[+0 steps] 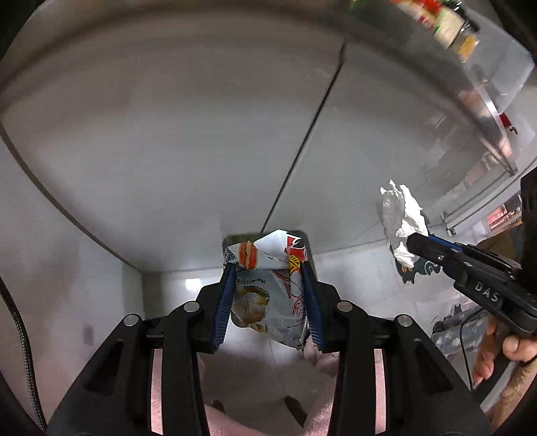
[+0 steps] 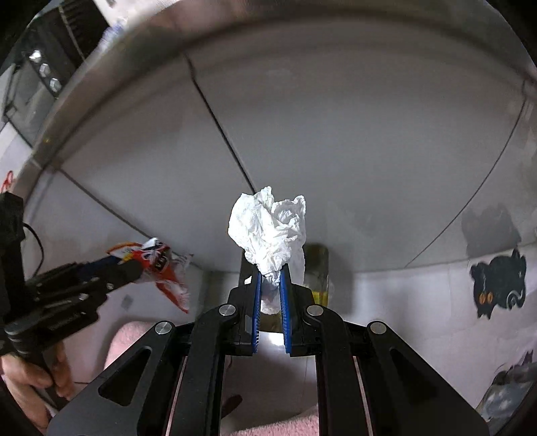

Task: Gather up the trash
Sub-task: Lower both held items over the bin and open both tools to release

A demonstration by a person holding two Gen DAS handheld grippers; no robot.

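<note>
My left gripper (image 1: 268, 268) is shut on a crumpled printed snack wrapper (image 1: 268, 288), white with red and orange print, held up in the air. It also shows at the left of the right wrist view (image 2: 157, 265). My right gripper (image 2: 271, 273) is shut on a crumpled white tissue (image 2: 272, 228), also held in the air. The tissue shows at the right of the left wrist view (image 1: 402, 221), with the right gripper's black fingers (image 1: 426, 250) on it. A bin-like dark container (image 2: 317, 268) shows partly behind the tissue.
Grey cabinet doors (image 1: 201, 151) with a dark seam fill the background. A black cat sticker (image 2: 500, 281) is on the white wall at right. Pink fabric (image 2: 131, 338) lies below. A shelf with packaged items (image 1: 446, 23) is at the upper right.
</note>
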